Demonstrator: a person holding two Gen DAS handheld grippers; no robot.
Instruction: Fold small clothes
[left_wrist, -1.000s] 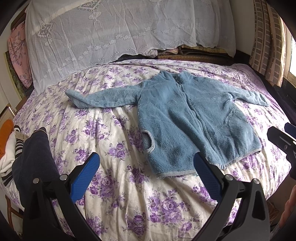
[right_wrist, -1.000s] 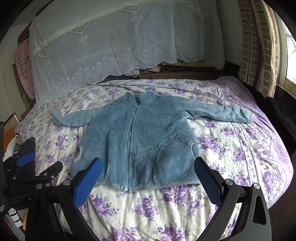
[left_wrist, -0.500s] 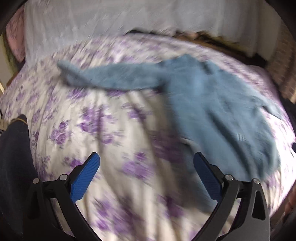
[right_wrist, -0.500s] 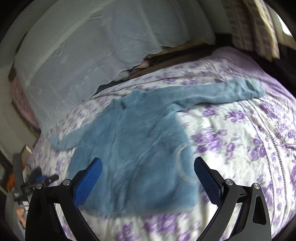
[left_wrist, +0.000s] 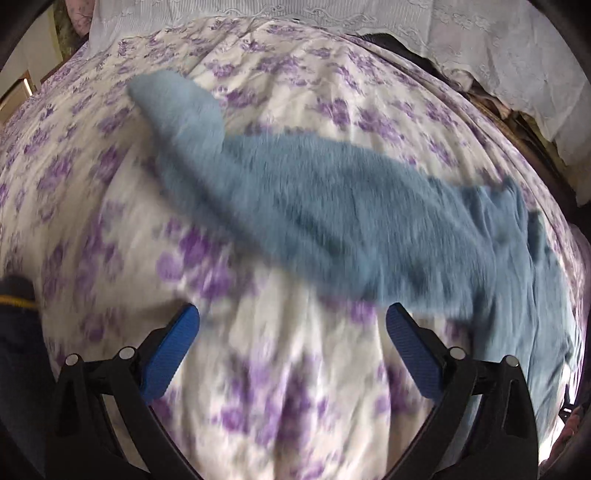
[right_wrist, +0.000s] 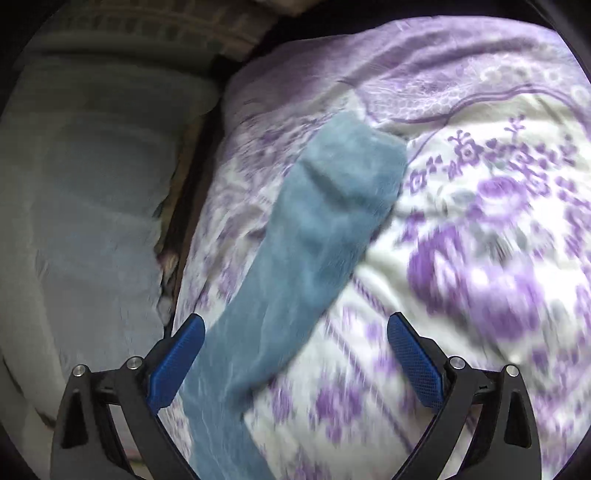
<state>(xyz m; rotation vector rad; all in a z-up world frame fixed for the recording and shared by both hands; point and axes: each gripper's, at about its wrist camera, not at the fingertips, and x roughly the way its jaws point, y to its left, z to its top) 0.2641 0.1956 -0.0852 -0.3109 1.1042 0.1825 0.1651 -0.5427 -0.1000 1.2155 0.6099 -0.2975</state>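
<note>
Fuzzy blue jacket lies flat on the flowery bed cover. Our left claw is wide apart and holds nothing; one sleeve runs across just ahead of it, cuff far-left. Our right claw is wide apart too; the other sleeve starts between its fingers and points straight ahead. Blurry, but we think each claw has bare bed around it.

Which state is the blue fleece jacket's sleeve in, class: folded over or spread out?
Spread out. Each sleeve lies straight and flat on the floral bedspread, with nothing doubled over.
</note>
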